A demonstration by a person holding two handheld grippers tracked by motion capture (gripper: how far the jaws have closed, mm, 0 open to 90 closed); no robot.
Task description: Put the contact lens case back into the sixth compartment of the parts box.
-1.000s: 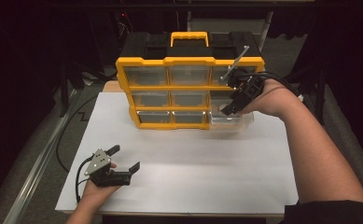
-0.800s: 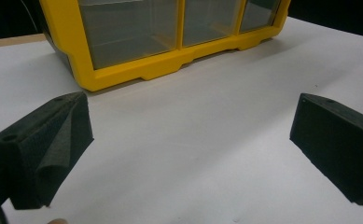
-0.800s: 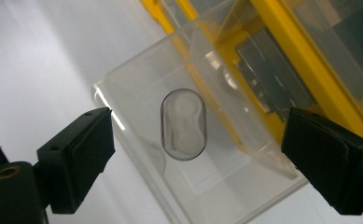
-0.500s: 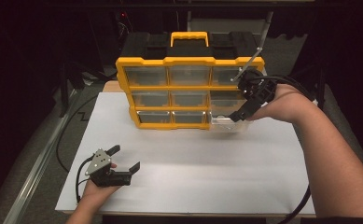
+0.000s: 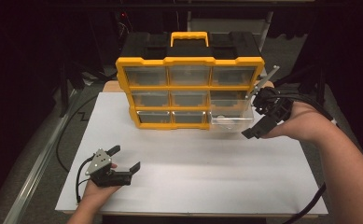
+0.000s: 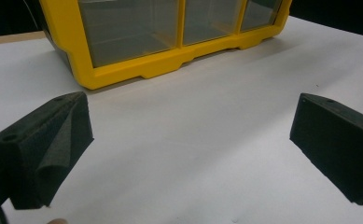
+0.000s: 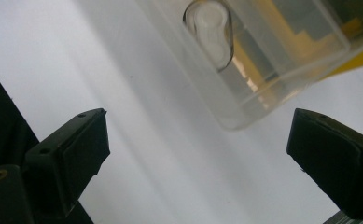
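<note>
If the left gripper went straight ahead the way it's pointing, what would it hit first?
Probably the yellow organizer: the left gripper has open jaws aimed across bare white table toward its bottom-left corner, though depth is hard to judge.

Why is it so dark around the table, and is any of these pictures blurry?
High view: light falls on the white table, surroundings black, organiser sharp. Left gripper view: the near black jaws look soft, the organiser clearer. Right gripper view: the clear drawer shows pale glare and streaky shadows across the white surface.
</note>
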